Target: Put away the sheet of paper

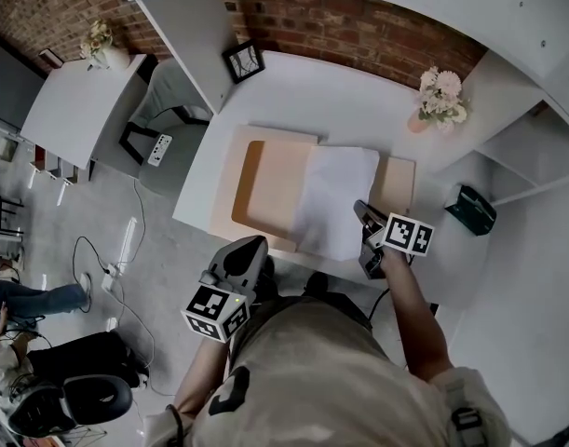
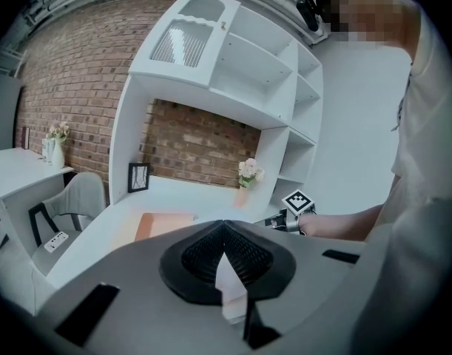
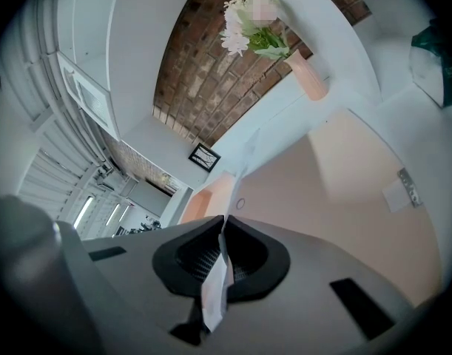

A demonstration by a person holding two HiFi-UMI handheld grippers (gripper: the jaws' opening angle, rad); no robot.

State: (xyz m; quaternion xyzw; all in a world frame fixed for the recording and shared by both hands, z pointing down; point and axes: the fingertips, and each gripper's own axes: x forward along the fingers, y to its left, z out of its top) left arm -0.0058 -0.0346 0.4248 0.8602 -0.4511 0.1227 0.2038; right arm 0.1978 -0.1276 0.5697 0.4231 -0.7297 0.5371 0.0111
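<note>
- Right tool pinches the edge of the thin white paper sheet, which is spread ahead of it on the open peach card folder.
- Left tool, jaws together, hangs back.
- Better to slide the sheet flat, gently.

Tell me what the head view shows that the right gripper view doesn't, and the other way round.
Only the head view: the left gripper near the person's body, the grey chair, the power strip on the floor, and the whole sheet of paper spread flat.
Only the right gripper view: the right gripper close up, jaws shut on the paper's edge, plus distant strip lights.
Both: the flowers, the picture frame, the brick wall and the peach folder.
</note>
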